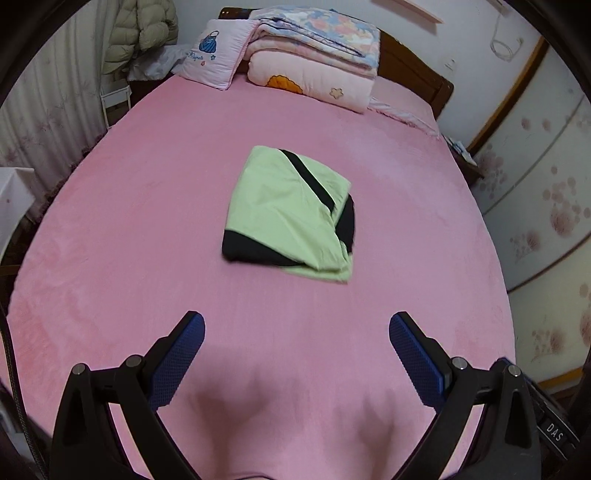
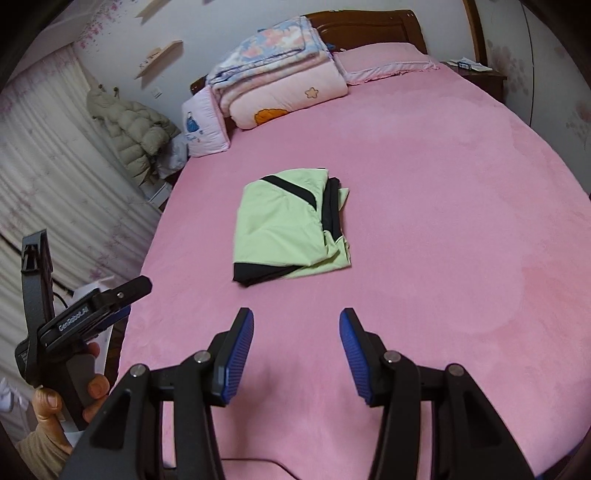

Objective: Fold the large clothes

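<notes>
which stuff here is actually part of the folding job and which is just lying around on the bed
Part of the job:
- folded light-green garment with black trim, lying mid-bed
- left gripper, fingers apart, empty
- right gripper, fingers apart, empty
- pink bedsheet as work surface

Just lying about:
- stack of folded pink and floral quilts
- pink pillow with blue bag print
- beige puffer jacket

Light-green garment (image 1: 288,210) with black trim, folded into compact bundle, lying flat mid-bed, untouched
</notes>
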Motion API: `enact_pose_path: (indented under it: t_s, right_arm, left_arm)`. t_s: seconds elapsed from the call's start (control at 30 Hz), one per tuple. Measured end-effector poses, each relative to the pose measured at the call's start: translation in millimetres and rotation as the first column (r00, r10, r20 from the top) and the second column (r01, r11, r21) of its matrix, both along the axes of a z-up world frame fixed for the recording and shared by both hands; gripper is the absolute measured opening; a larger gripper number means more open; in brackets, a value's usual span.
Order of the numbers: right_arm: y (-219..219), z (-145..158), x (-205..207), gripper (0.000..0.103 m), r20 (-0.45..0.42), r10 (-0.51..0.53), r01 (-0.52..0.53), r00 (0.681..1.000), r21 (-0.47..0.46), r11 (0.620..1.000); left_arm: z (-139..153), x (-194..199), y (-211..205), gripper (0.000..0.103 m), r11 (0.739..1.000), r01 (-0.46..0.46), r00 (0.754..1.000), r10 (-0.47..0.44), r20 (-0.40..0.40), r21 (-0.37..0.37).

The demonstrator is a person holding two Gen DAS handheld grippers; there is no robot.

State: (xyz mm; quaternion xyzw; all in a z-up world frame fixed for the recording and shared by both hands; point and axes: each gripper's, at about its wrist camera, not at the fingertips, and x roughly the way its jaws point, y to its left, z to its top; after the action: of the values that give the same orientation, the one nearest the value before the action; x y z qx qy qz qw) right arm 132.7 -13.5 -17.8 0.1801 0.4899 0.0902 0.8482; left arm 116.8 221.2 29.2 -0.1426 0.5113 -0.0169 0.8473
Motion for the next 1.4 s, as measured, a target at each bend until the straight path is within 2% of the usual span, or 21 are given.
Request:
enact_pose_path:
  t_s: [0.23,0.43,0.6,0.77,1.03,1.4]
  right_arm:
    - [-26.8,43.7,-56.9,0.049,0.019,0.053,-0.053,0.998,-0.014,0.999]
    - [-50.2,57.1,-90.2,0.049,0.048,0.061,-0.058,0.997,-0.061,0.996]
    - [-65.2,55.8,-111.3,0.049,0.072,0.019,-0.011,0.997,-0.112,0.994]
    - [-74.2,51.7,-125.0,0.049,0.058,0.017,-0.012,0.998,-0.094,0.996]
    - [-68.2,56.5,-145.5,0.049,0.074,0.082,-0.070,0.994,-0.154,0.986]
    - [-79.1,56.2,-157.6,0.049,0.079,0.064,-0.051,0.995,-0.154,0.987]
  left_arm:
    - [60.6,-82.5,-41.1,0.100,0.996,-0.003,0.999,-0.001,0.038,0.090]
    - [81.1,-128.4,-77.4,0.100,0.994,-0.015,0.998,0.008,0.068,0.108]
    - [84.2,-150.4,-109.7,0.100,0.983,-0.027,0.994,0.007,0.112,0.180]
    - [81.5,-163.1,-126.7,0.100,0.986,-0.031,0.995,0.015,0.098,0.163]
    - [77.4,-181.6,-153.6,0.100,0.983,-0.004,0.996,-0.012,0.089,0.185]
    - [77.7,-189.0,-178.7,0.100,0.974,0.050,0.993,-0.072,0.096,0.220]
